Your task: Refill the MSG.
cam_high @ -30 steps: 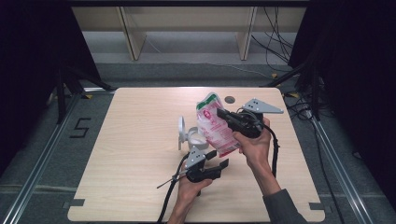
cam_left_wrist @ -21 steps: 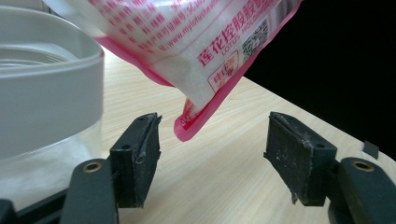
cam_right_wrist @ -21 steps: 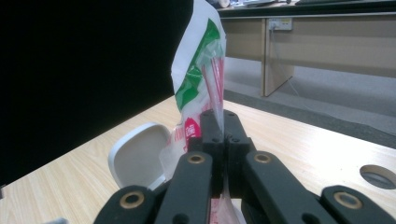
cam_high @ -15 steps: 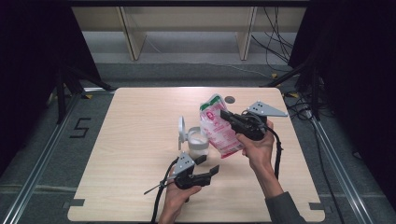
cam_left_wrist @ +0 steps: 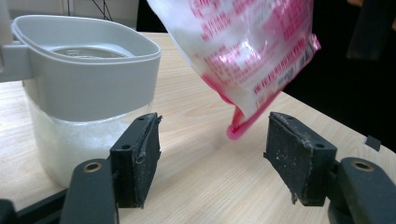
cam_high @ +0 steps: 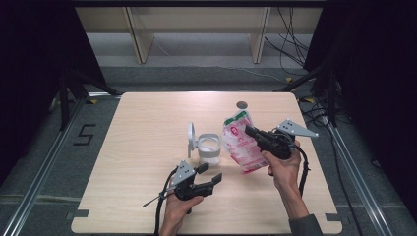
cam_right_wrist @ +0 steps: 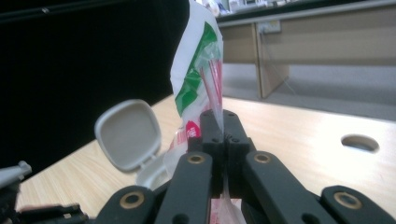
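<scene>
A clear container (cam_high: 209,151) with a grey collar stands mid-table, its grey lid (cam_high: 191,139) flipped up on its left side. In the left gripper view the container (cam_left_wrist: 84,93) holds white contents. Just right of it a pink and white bag (cam_high: 240,143) hangs, tilted, with my right gripper (cam_high: 250,131) shut on its upper part. In the right gripper view the jaws (cam_right_wrist: 223,126) pinch the bag's (cam_right_wrist: 201,70) film, and the lid (cam_right_wrist: 128,135) stands at the left. My left gripper (cam_high: 209,175) is open near the container's front. Its jaws (cam_left_wrist: 212,158) hold nothing, and the bag's lower corner (cam_left_wrist: 238,126) dangles beyond them.
The wooden table (cam_high: 147,118) has a round hole (cam_high: 241,104) near its far edge. Shelving legs stand on the floor beyond the table. Cables run along the right side, and a floor mark "5" (cam_high: 83,133) lies left of the table.
My right gripper has carried the bag from over the container down and to the right. My left gripper has drawn back from the container toward the near edge and slightly left.
</scene>
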A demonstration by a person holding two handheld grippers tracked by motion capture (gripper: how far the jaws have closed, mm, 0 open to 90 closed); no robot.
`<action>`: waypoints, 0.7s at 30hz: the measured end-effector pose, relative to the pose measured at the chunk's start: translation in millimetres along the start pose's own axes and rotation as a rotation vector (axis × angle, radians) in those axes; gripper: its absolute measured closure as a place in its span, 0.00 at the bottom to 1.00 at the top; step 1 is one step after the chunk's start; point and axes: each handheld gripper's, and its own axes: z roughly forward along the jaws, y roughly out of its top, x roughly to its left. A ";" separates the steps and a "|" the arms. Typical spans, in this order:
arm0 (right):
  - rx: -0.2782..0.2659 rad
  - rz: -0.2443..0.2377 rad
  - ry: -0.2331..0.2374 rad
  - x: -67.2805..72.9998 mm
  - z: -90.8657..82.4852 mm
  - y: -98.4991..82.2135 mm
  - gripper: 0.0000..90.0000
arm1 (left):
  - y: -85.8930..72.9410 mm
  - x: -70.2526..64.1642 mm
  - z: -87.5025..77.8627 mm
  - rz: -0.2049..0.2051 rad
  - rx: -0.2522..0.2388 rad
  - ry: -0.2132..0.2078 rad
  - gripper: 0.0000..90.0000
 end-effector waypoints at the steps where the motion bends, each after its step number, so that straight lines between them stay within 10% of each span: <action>1: 0.001 -0.003 0.000 -1.7 -0.8 -1.8 1.00 | -0.2 -0.3 0.3 -0.002 -0.004 -0.002 0.38; 21: 0.036 0.063 -0.096 -33.4 -82.5 -40.2 1.00 | -3.4 -2.4 -0.2 0.003 -0.001 -0.023 0.39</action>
